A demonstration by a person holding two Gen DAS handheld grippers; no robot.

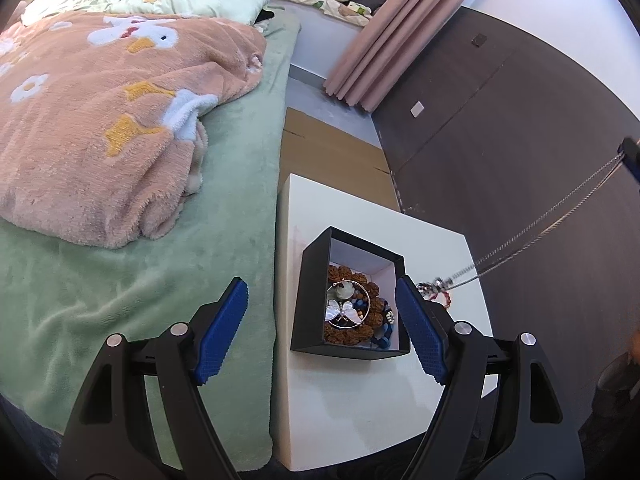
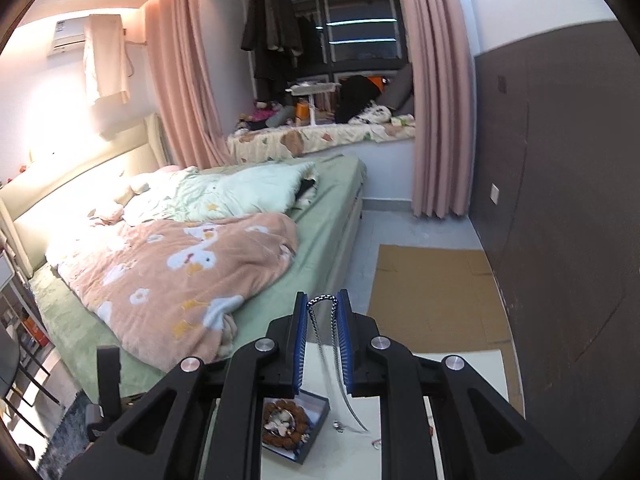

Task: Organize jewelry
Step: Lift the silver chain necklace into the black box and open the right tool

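A black jewelry box (image 1: 316, 288) stands open on a white bedside table (image 1: 340, 400); it holds a brown bead bracelet, a butterfly pendant and blue beads. My left gripper (image 1: 326, 332) is open, its blue pads either side of the box. My right gripper (image 2: 323, 308) is shut on a silver chain necklace (image 2: 320, 328) and holds it high above the table. The chain (image 1: 552, 228) hangs taut down to a pendant near a red bracelet (image 1: 444, 300) on the table right of the box. The box also shows in the right wrist view (image 2: 308, 436).
A bed with a green sheet (image 1: 132, 300) and a pink blanket (image 1: 100, 128) lies left of the table. A dark wall panel (image 1: 520, 120) stands to the right. Cardboard (image 2: 432, 292) lies on the floor beyond the table. Pink curtains (image 2: 436, 100) hang by the window.
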